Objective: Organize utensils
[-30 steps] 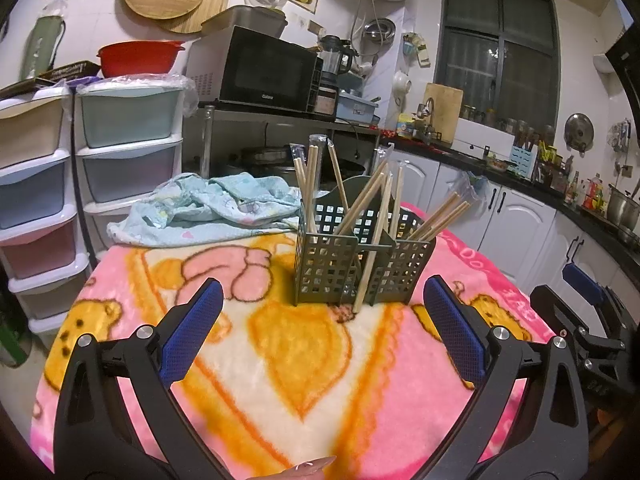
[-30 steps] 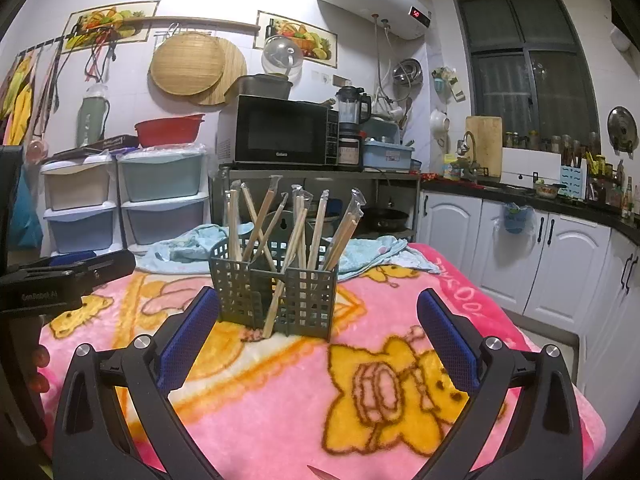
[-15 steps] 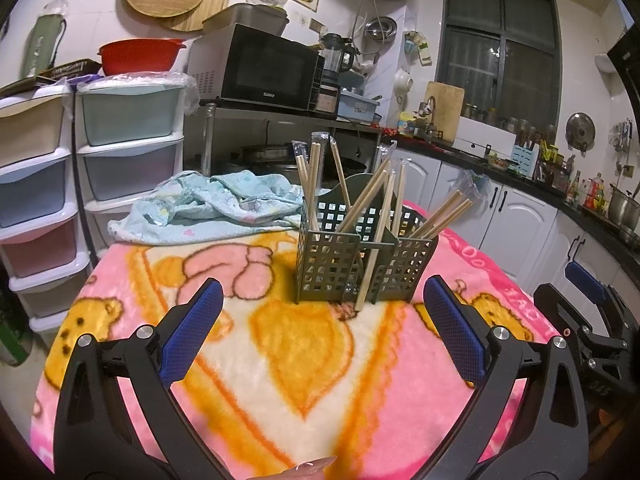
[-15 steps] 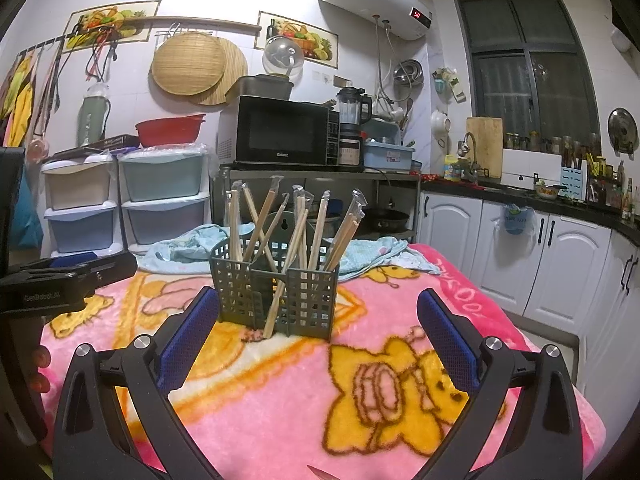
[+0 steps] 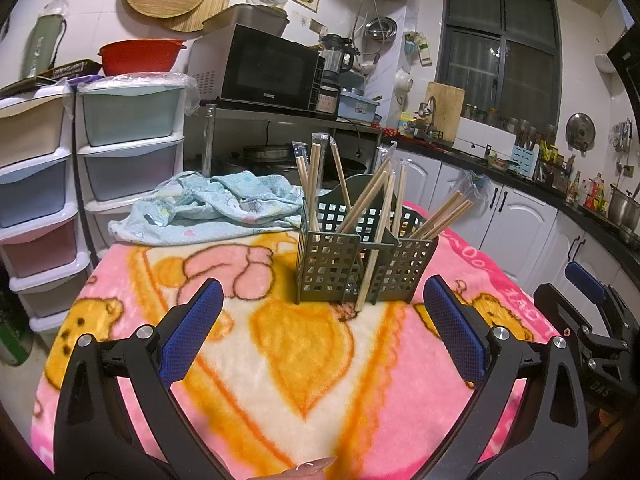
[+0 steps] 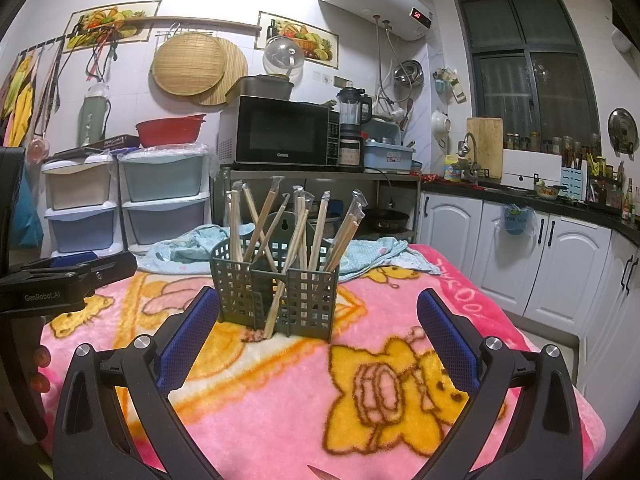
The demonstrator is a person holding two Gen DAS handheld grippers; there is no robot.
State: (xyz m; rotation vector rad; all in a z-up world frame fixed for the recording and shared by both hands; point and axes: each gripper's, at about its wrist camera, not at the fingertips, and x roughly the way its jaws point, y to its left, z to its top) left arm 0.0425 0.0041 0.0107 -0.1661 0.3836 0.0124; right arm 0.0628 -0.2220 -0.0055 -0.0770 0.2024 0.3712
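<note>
A dark green perforated utensil caddy [image 5: 328, 266] [image 6: 312, 300] stands upright on the pink cartoon blanket [image 5: 304, 364] [image 6: 280, 392]. Several wrapped wooden chopsticks [image 5: 372, 196] [image 6: 268, 216] lean in its compartments, and one stick [image 5: 370, 276] [image 6: 276, 308] slants down the front to the blanket. My left gripper [image 5: 322, 324] is open, a short way in front of the caddy, with nothing between its blue pads. My right gripper [image 6: 314, 330] is open too, facing the caddy from the other side, and shows at the right edge [image 5: 592, 320] of the left wrist view.
A crumpled light blue cloth [image 5: 216, 208] [image 6: 372, 254] lies behind the caddy. Plastic drawer units [image 5: 120, 152] [image 6: 160, 204] stand past the table's far left. A microwave [image 6: 280, 132] sits on a metal shelf, and white cabinets [image 6: 560, 268] run along the right.
The caddy sits a touch nearer and lower in the left wrist view. Both grippers stay open and hold nothing.
</note>
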